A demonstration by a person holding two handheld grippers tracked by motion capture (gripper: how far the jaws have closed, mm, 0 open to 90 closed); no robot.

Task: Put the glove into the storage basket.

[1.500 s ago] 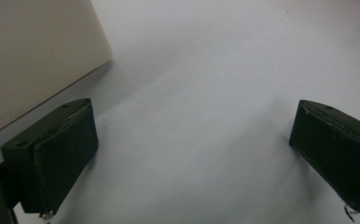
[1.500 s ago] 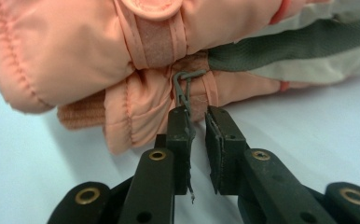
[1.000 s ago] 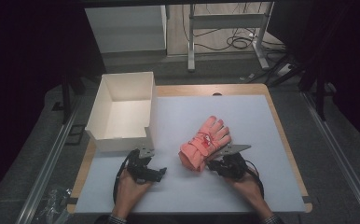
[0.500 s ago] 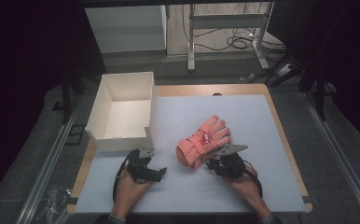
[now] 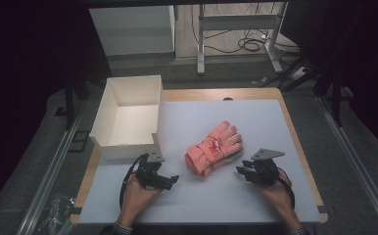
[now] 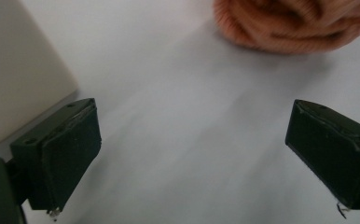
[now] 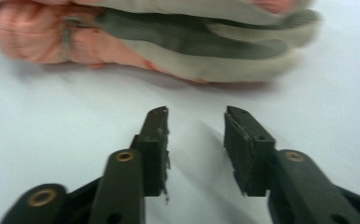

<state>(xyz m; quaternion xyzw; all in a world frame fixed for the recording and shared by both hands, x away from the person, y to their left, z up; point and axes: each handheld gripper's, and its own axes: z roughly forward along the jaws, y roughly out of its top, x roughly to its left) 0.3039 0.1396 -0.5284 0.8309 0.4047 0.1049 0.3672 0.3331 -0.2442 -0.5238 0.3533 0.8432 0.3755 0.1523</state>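
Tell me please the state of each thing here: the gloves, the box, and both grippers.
Pink gloves: stacked as a pair, lying flat on the white mat, held by nothing.
White box: open on top, upright, nothing visible inside.
Left gripper: jaws wide open, holding nothing, apart from the gloves.
Right gripper: jaws partly open, holding nothing, close to the gloves, not touching.

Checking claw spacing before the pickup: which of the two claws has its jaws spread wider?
The left claw: its jaws stand far apart near the white box. The right claw, facing the pink glove, shows a narrow gap.
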